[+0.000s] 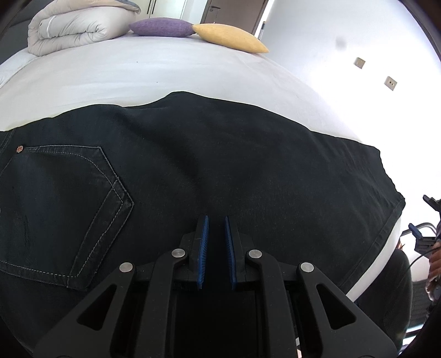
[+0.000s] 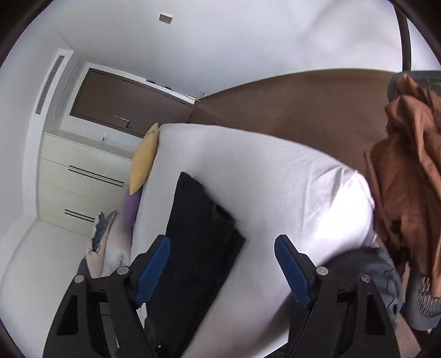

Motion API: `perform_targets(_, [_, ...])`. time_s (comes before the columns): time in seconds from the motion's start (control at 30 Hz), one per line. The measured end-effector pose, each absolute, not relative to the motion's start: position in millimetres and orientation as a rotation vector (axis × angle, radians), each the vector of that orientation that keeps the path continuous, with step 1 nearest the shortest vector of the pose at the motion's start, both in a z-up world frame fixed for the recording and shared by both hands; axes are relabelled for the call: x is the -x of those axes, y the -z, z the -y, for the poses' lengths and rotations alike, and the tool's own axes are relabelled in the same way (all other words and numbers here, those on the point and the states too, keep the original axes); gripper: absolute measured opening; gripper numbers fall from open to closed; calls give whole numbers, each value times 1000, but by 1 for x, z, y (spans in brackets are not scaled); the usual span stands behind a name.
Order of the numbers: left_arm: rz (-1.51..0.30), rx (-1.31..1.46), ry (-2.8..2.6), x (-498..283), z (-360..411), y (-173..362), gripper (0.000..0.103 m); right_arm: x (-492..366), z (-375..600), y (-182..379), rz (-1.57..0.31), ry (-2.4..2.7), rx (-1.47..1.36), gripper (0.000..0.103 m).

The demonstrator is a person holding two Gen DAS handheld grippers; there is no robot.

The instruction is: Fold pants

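Pants (image 1: 209, 170) were laid out flat on the white bed (image 1: 137, 74), dark denim with a back pocket (image 1: 63, 203) facing up and a hem running along the right end near the mattress edge. From the right wrist view they read as a long narrow dark strip (image 2: 198, 228), so my guess was that the legs had already been stacked one on the other lengthwise. The shorter cross folds looked like what was left, since the strip was at full length and nothing was doubled back.

Left gripper (image 1: 216, 220) sat right down over the fabric with its blue pads (image 1: 203, 247) nearly together, only a slim gap between them. Couldn't tell whether any cloth was pinched in there, it was all black on black, so I'd call it closed and leave it at that.

Right gripper (image 2: 222, 242) had its jaws spread wide with nothing between them, hanging off the end of the bed and pointed along the strip.

Background stuff: a rolled duvet (image 1: 71, 27), a purple cushion (image 1: 161, 27) and a yellow cushion (image 1: 228, 37) at the far end of the bed, plus a brown garment (image 2: 408, 176) draped off to the right.
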State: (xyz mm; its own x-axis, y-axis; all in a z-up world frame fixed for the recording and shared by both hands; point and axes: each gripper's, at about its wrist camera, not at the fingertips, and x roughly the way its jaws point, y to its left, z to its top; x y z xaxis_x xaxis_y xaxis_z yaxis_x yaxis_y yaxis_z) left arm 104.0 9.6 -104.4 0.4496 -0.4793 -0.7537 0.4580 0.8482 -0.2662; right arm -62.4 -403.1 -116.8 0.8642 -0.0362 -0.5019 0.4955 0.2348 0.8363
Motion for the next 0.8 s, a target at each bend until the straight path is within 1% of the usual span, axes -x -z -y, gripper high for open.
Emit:
perform_targets(0.03, [-941,23,580,-103,-9,105,12,54,398,118,-441,359,-1298,72])
perform_targets(0.07, [-945,28,581,-102,-10,105,12,46,395,127,-468,345,-1327,71])
perform_targets(0.13, [-949,35,585,-104,-16,105,12,27,388,139,-471,318,-1401,70])
perform_targets(0.2, [-950,36,589,-104,-18,105,12,40,379,146,-468,322,-1410,65])
perform_targets(0.23, [-951,36,589,-105,-21,104,12,36,380,149,-461,324,-1417,65])
perform_targets(0.33, [-953,40,587,-106,-21,104,12,50,401,148,-416,289,-1453,64])
perform_targets(0.43, [-956,44,590,-105,-25,104,12,46,415,153,-386,262,-1483,58])
perform_targets(0.5, [-959,50,594,-106,-27,103,12,51,415,159,-360,232,-1504,56])
perform_targets(0.57, [-962,53,597,-106,-28,104,12,44,417,164,-350,222,-1505,49])
perform_targets(0.63, [-966,60,600,-106,-29,104,12,42,419,170,-335,251,-1519,27])
perform_targets(0.67, [-967,65,602,-107,-30,104,12,52,420,171,-325,254,-1525,23])
perform_targets(0.7, [-970,74,605,-107,-31,105,12,48,422,173,-318,260,-1529,15])
perform_targets(0.73, [-973,85,607,-108,-32,106,12,46,423,175,-317,265,-1530,11])
perform_targets(0.8, [-976,101,610,-109,-34,107,12,41,424,176,-317,272,-1523,9])
